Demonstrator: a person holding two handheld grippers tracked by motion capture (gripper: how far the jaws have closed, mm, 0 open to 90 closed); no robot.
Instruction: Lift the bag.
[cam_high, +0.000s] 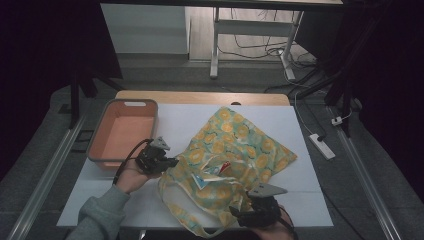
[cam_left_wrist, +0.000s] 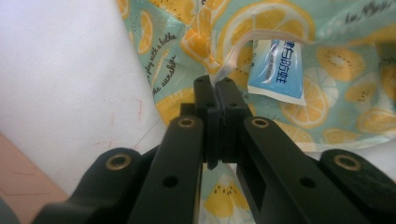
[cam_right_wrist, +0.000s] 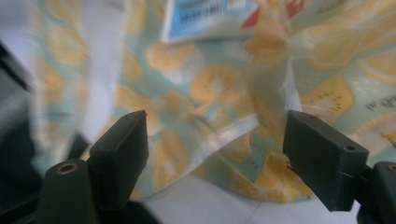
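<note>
Holding lemon-print bag (cam_high: 235, 150) rim clenched in left hand-held gripper (cam_left_wrist: 215, 84); right hand-held gripper (cam_right_wrist: 215, 135) released; blue tube (cam_left_wrist: 276, 70) inside, not yet removed

One fabric bag (cam_high: 235, 150), one tube (cam_high: 212, 175), one basket (cam_high: 122, 132), two hand-held grippers

Left gripper (cam_left_wrist: 215, 86) jaws pinching lemon-print bag (cam_left_wrist: 289, 28) rim, blue packet (cam_left_wrist: 276, 70) behind

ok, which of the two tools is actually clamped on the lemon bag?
The left tool: its jaws are shut on the bag's pale rim, beside the blue packet. The right tool stands wide open, pads clear of the lemon bag.
</note>
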